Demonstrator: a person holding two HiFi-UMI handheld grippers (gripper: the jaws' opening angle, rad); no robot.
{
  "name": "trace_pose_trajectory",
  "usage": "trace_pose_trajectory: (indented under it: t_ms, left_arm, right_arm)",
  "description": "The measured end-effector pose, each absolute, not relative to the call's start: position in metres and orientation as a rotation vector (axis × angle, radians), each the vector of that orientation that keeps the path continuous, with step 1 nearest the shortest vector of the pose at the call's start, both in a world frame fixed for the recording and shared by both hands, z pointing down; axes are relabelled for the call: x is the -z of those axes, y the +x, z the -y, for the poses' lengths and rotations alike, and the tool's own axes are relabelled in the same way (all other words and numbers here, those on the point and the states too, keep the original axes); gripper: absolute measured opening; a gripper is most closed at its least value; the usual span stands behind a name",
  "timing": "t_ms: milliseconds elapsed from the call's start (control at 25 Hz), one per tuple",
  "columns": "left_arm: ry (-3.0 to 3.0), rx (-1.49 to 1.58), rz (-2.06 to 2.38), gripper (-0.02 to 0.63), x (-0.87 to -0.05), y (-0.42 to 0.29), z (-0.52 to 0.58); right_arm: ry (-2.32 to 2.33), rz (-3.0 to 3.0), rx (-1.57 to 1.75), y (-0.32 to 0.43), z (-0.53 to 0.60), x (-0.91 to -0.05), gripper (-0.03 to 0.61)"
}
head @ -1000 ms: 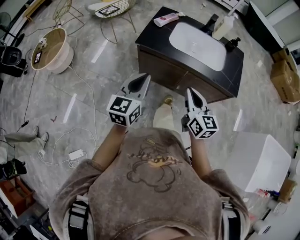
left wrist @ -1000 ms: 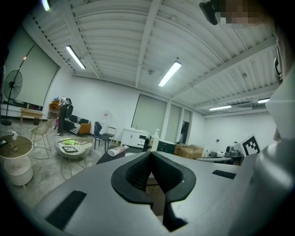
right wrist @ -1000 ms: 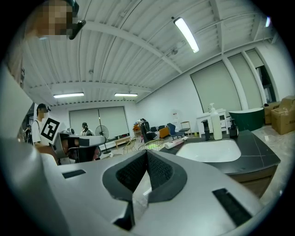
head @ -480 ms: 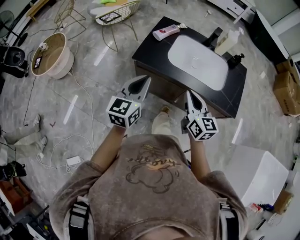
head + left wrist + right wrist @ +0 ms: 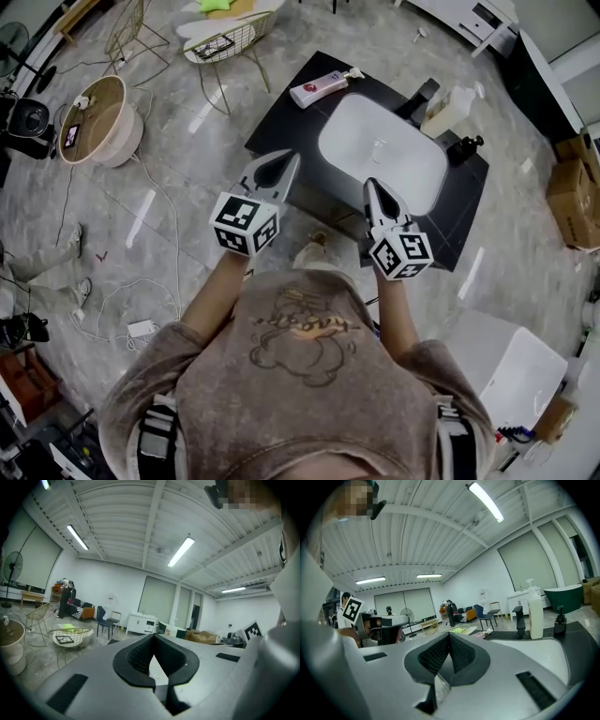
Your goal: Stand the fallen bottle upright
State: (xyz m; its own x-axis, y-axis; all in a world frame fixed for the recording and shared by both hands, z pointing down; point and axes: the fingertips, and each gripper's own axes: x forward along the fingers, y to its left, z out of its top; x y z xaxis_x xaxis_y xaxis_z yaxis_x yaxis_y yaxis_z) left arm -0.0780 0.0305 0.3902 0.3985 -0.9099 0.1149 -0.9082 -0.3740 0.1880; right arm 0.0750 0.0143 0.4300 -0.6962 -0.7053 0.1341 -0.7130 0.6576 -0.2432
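Observation:
The fallen bottle (image 5: 323, 86), white with a pink label, lies on its side at the far left corner of the black vanity counter (image 5: 281, 117); in the right gripper view the fallen bottle (image 5: 487, 632) shows small, just past the jaw tips. My left gripper (image 5: 286, 159) hovers over the counter's near left edge, shut and empty. My right gripper (image 5: 370, 185) is over the near rim of the white sink (image 5: 380, 150), its jaws also meeting with nothing between them. Both are well short of the bottle. In their own views, the left gripper (image 5: 153, 635) and right gripper (image 5: 449, 634) point almost level.
An upright white pump bottle (image 5: 448, 111), a black faucet (image 5: 419, 97) and a small black dispenser (image 5: 466, 147) stand behind the sink. A wire chair (image 5: 225, 42), a round basket (image 5: 98, 108), floor cables (image 5: 141, 328), cardboard boxes (image 5: 574, 173) and a white tub (image 5: 511, 370) surround the vanity.
The person has stepped toward the vanity; both shut grippers moved forward together from over the floor to over the counter's near edge and sink.

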Motion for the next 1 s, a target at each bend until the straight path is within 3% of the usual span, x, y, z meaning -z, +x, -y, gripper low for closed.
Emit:
trace_pose_trajectory:
  t_ms: [1000]
  left_arm:
    - [2.383,0.024,1.701,0.01,-0.382,-0.058,0.119]
  right_arm:
    - [1.075,2.873,-0.502,0.09,0.142,-0.436,-0.002]
